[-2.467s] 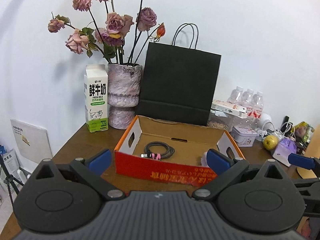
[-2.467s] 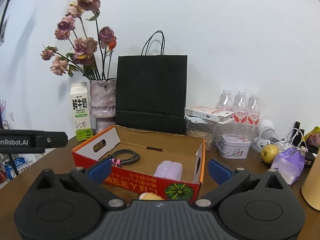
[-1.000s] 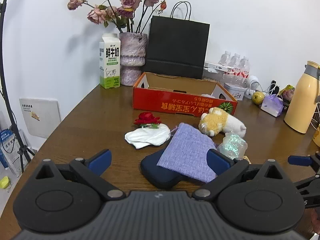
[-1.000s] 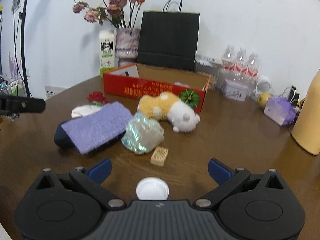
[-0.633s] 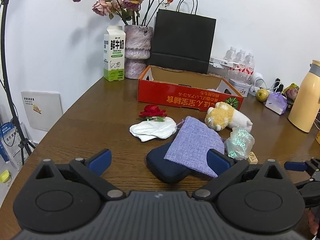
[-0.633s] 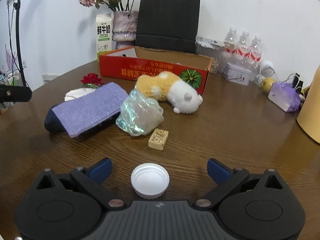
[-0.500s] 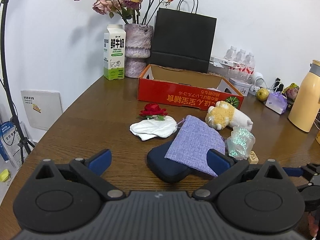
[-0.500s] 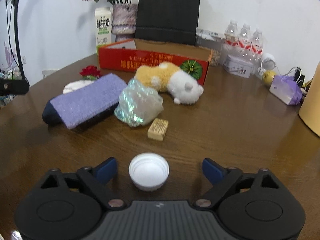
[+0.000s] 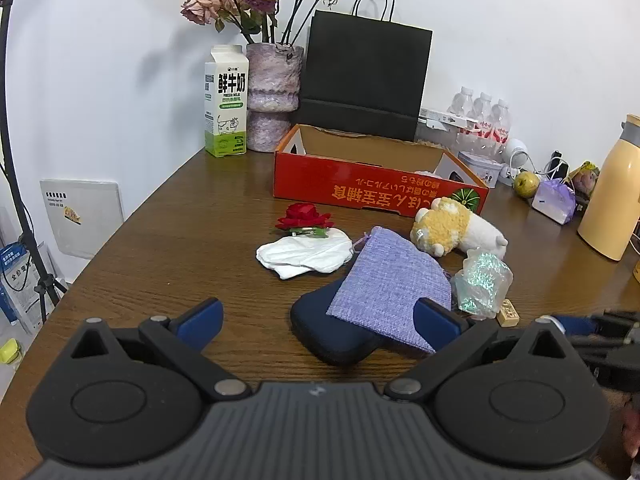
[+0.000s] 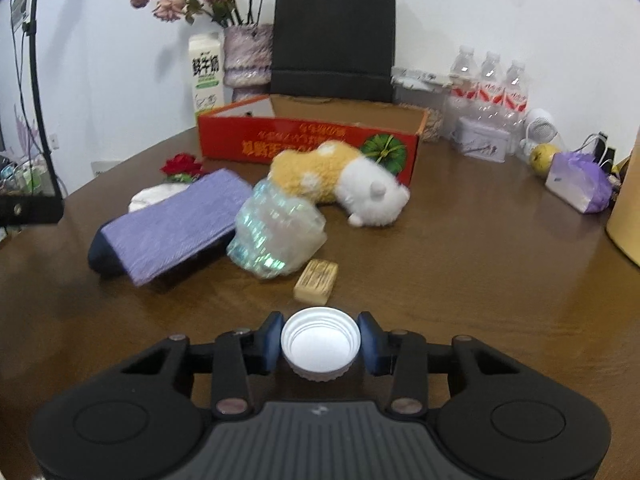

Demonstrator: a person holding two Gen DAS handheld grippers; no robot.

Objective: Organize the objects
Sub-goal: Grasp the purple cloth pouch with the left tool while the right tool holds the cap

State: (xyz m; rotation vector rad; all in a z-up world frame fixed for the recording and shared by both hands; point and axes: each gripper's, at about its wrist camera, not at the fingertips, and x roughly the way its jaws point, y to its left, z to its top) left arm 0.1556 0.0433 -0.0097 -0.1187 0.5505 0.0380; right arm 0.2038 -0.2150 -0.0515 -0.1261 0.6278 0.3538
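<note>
Closing | right gripper (image 10: pixel 320 340) fingers flank white cap (image 10: pixel 319 340) | pads touching

milk carton (image 9: pixel 226 101): "鲜牛奶", "FRESH MILK" | red box (image 9: pixel 376 192): upside-down print, unreadable

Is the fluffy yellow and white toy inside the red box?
No, the fluffy yellow and white toy lies on the table in front of the red box.
</note>
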